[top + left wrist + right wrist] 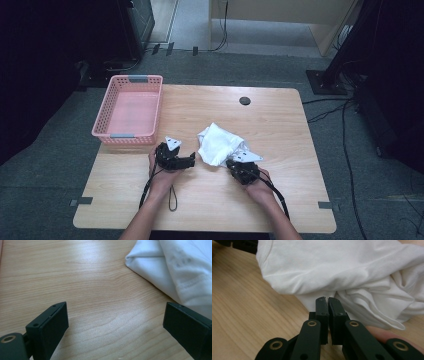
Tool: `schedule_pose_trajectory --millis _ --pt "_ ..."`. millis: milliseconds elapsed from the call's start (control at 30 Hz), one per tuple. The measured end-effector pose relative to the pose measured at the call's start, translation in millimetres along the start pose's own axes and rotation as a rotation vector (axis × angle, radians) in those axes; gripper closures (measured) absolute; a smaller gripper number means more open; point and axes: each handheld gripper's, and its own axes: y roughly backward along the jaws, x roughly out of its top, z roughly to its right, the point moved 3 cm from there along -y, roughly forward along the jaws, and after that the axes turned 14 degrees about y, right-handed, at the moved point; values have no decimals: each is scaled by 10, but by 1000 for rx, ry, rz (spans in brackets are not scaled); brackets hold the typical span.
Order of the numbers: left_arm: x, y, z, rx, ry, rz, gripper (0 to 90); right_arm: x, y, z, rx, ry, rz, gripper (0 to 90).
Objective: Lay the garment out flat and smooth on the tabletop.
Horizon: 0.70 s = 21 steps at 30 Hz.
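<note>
A crumpled white cloth (220, 142) lies near the middle of the wooden table (280, 200). My right gripper (230, 163) points up-left into the cloth's near right edge. In the right gripper view its jaws stand pressed together, and the right gripper (327, 299) tips are tucked under a fold of the cloth (337, 270), pinching its edge. My left gripper (193, 161) rests on the table just left of the cloth, pointing right. In its own view the left gripper (115, 322) is wide open over bare wood, with the cloth (180, 265) ahead to the right, apart from the jaws.
An empty pink basket (131, 79) stands at the table's back left. A small dark round hole (244, 100) sits near the far edge. Bare wood stretches to the right of the cloth and along the front edge. Cables and stands lie on the floor beyond.
</note>
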Motion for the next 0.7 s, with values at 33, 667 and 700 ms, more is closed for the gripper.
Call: schedule_pose_trajectory --millis 33,667,700 --pt "4 -1 0 1 5 6 71 -10 13 -6 3 3 1 882" --pt "105 -140 -10 0 44 -27 78 -134 201 -200 35 59 8 884" --pt "104 -139 -8 -1 43 -28 78 -141 213 -212 37 62 9 885"
